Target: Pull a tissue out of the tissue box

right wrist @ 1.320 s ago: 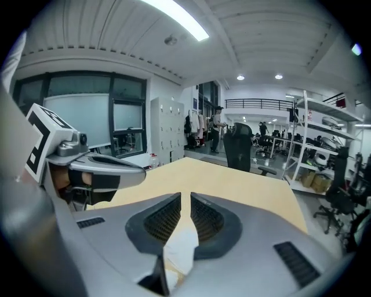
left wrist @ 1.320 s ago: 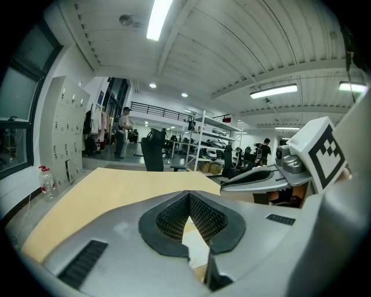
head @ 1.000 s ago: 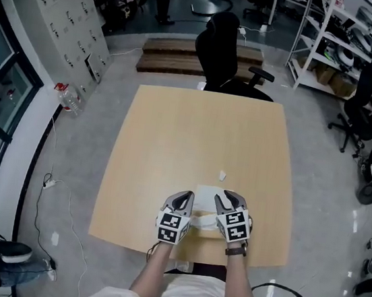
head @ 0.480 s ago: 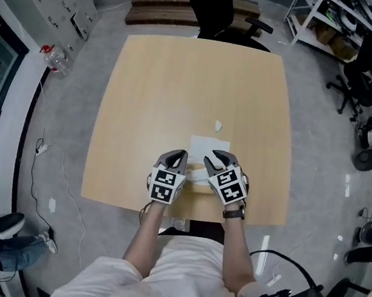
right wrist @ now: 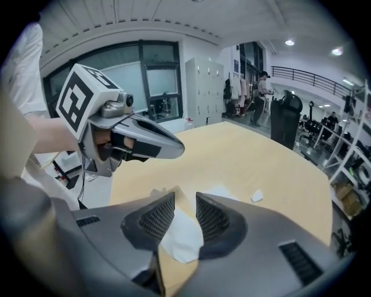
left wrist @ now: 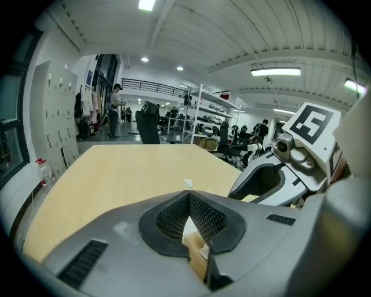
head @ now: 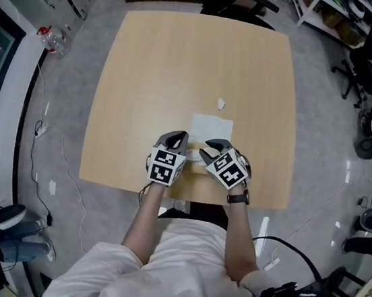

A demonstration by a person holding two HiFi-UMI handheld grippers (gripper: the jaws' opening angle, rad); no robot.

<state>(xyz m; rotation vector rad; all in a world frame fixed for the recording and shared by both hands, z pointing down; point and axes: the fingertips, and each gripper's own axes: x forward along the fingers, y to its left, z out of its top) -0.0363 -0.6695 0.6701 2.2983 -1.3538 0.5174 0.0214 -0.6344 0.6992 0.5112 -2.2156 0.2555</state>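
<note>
Two grippers sit over the tissue box [head: 193, 168] at the table's [head: 184, 62] six o'clock edge. My left gripper [left wrist: 188, 195] has its jaws pressed together (nothing between them). My right gripper [right wrist: 179, 204] holds its jaws apart, with a white tissue [right wrist: 183, 236] between them. A flat sheet [head: 211, 126] lies at the box's twelve o'clock.

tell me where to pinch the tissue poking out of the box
Probably best to pinch the loose fold of the tissue where it rises from the tissue box, coming from above. It lies between the open jaws of the right tool, so close there and pull upward.
</note>
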